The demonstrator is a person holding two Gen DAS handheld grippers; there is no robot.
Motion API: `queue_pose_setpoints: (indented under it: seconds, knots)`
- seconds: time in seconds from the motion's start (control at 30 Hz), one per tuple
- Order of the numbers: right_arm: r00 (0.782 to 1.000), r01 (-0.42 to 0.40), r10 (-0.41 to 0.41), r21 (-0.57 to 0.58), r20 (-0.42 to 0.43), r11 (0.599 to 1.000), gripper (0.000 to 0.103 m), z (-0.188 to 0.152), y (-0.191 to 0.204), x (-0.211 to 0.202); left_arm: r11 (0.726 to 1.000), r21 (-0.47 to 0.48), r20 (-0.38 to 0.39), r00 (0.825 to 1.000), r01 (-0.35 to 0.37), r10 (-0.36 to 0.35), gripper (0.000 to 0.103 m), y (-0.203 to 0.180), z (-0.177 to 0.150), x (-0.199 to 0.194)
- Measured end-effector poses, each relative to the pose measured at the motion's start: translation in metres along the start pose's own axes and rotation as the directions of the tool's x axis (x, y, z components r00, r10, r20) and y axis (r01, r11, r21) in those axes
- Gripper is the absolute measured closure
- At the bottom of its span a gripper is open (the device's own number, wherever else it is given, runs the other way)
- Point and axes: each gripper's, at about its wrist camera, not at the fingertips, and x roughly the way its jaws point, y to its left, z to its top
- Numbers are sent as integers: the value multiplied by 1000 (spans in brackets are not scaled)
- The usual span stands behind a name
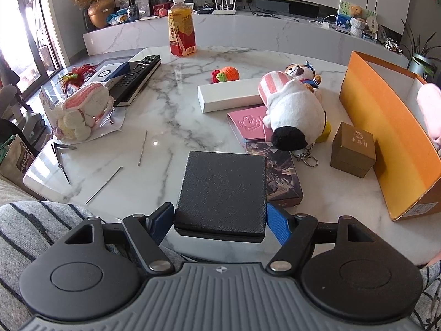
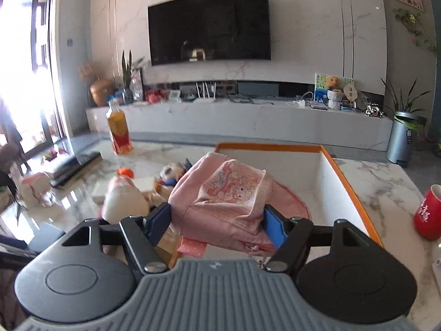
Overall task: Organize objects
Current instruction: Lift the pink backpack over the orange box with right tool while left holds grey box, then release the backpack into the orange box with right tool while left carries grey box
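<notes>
In the left wrist view my left gripper (image 1: 220, 219) is shut on a flat black square box (image 1: 223, 187), its blue pads pressing on both sides, held just above the marble table's near edge. In the right wrist view my right gripper (image 2: 217, 222) is shut on a small pink fabric bag (image 2: 228, 193) with a cartoon print. The bag hangs over the near left part of the orange cardboard box (image 2: 347, 190), whose inside is white. From the left wrist view the orange box (image 1: 386, 127) stands at the right, and the pink bag (image 1: 430, 110) shows above it at the frame's edge.
On the marble table (image 1: 171, 115) lie a white plush toy (image 1: 295, 115), a long white box (image 1: 231, 95), a pink booklet (image 1: 248, 124), a brown cube box (image 1: 352, 150), a tea bottle (image 1: 182, 31), remotes (image 1: 137, 78), crocheted items (image 1: 82, 110) and thin metal sticks (image 1: 142, 147). A red mug (image 2: 428, 212) stands right of the orange box.
</notes>
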Motion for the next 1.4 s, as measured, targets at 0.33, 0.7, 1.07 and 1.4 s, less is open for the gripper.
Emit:
queue_pose_setpoints:
  seconds: [0.33,0.7,1.07,1.4]
  knots:
    - [994,-60,69,100,-89,993,30,-21,-1,10,1000,5,-17,1000,-2,2,18,-1,0,5]
    - [987,-20,36,104,-155,994,30,-11,-2,28,1000,12,-27,1000,8,-7,17,-2,1,6]
    - [988,-55,61,50,-139,997,20,-12,2,27,999,29,-8,1000,26,-26,18,-12,8,0]
    - [958,-53,81,107,-275,993,7,5,-23,24,981,99,20,985,167,-169,18,-84,43,-26]
